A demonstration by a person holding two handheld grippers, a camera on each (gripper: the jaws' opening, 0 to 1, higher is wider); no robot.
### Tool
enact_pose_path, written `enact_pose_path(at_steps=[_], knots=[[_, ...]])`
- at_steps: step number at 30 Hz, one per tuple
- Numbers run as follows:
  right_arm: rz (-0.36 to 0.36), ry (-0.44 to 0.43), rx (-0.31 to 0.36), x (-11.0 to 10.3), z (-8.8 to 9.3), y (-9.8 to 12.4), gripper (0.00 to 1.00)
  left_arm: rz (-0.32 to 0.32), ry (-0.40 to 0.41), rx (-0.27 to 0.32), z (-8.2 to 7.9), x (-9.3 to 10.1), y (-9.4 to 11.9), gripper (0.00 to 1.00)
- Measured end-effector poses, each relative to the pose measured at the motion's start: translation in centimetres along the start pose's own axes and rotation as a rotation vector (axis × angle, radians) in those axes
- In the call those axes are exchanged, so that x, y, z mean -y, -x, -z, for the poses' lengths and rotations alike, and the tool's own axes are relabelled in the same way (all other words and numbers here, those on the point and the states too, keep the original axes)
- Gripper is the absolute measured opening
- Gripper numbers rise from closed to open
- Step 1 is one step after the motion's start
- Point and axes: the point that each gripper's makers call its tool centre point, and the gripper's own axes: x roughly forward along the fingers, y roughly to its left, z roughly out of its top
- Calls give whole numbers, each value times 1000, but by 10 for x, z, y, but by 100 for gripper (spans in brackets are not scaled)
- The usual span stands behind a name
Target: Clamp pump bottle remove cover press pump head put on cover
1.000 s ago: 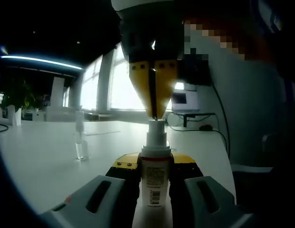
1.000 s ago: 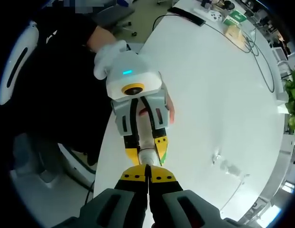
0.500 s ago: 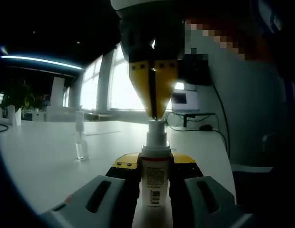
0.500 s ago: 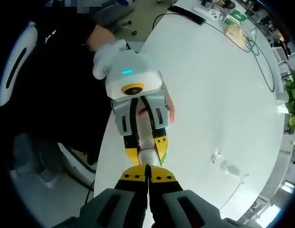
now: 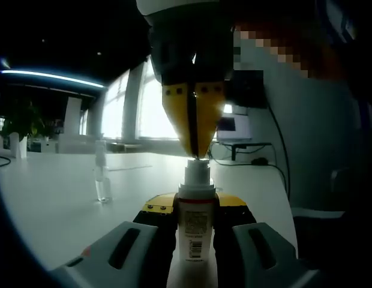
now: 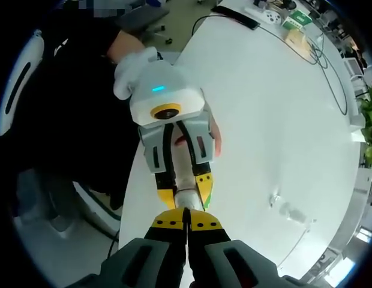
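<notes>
A white pump bottle [image 5: 196, 225] with a barcode label stands upright between the jaws of my left gripper [image 5: 195, 204], which is shut on its body. My right gripper [image 5: 195, 153] comes down from above, yellow tips shut together and resting on the pump head [image 5: 197, 171]. In the right gripper view my right gripper [image 6: 186, 213] points down at the top of the pump head [image 6: 186, 197], with my left gripper [image 6: 185, 193] clamped around the bottle [image 6: 187, 162]. The clear cover [image 5: 102, 177] sits apart on the white table [image 5: 48, 204], also visible as the cover [image 6: 291, 211].
A gloved hand [image 6: 133, 66] holds the left gripper at the table's near edge. Cables [image 6: 318, 66], a green box [image 6: 297, 23] and a plant [image 6: 369, 120] sit at the table's far end. A screen [image 5: 233, 126] stands behind the bottle.
My right gripper's shut tips have moved down a little, and the pump head has sunk lower into the bottle. The left gripper and bottle hold still.
</notes>
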Motion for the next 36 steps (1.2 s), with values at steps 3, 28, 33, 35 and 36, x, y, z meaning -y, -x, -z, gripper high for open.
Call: enact_pose_path(at_steps=[3, 28, 33, 35, 36], knots=[[6, 11, 9, 0, 1, 5, 0, 0, 0, 0, 0, 0, 0, 14], [4, 8, 9, 0, 0, 6, 0, 1, 0, 0, 1, -1, 0, 14], [1, 10, 7, 0, 0, 6, 0, 1, 0, 0, 1, -1, 0, 14], [1, 10, 7, 0, 0, 6, 0, 1, 0, 0, 0, 0, 0, 14], [2, 9, 7, 0, 0, 6, 0, 1, -1, 0, 1, -1, 0, 14]])
